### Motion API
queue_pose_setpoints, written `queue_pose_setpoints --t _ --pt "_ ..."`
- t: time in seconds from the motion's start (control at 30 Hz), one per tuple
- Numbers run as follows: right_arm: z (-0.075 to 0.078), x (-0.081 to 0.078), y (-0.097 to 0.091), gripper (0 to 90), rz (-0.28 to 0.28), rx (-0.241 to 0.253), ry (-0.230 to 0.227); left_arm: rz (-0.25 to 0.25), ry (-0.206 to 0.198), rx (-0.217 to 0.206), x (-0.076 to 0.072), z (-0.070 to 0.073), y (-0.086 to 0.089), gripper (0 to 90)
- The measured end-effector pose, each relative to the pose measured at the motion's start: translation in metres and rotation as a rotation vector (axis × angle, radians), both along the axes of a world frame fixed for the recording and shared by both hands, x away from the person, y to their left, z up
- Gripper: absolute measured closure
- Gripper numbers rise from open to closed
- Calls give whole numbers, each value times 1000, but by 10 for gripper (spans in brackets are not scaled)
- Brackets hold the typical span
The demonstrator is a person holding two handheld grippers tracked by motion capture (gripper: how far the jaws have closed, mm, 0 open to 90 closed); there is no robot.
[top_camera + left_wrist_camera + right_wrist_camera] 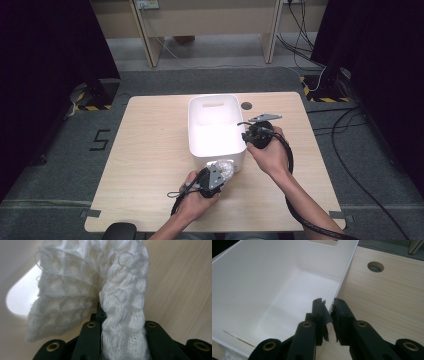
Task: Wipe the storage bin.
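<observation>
On the wooden worktop (150, 165) stands a white bin (216, 131), open-topped and empty inside, its long axis running away from the person. Clamped on its right wall, the right gripper (328, 315) steadies it. Just outside the near wall, the left gripper (220, 175) pinches a white knitted cloth (110, 297) in closed fingers.

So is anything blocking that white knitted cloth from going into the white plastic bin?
Only the near wall of the white plastic bin: the white knitted cloth sits low against it outside. The bin is open-topped, its right wall pinched by the right gripper.
</observation>
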State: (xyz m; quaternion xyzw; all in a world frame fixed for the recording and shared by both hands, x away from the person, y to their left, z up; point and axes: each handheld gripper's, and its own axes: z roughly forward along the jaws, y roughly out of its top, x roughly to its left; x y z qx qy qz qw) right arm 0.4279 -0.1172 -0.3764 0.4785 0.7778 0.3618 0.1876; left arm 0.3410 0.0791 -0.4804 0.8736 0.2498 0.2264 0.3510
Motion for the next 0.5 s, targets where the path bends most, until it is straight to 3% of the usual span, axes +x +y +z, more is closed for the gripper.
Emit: queue_pose_setpoints --t 0.5 --pt "0 0 0 802 0 1 0 -1 37 16 5 -14 -5 760"
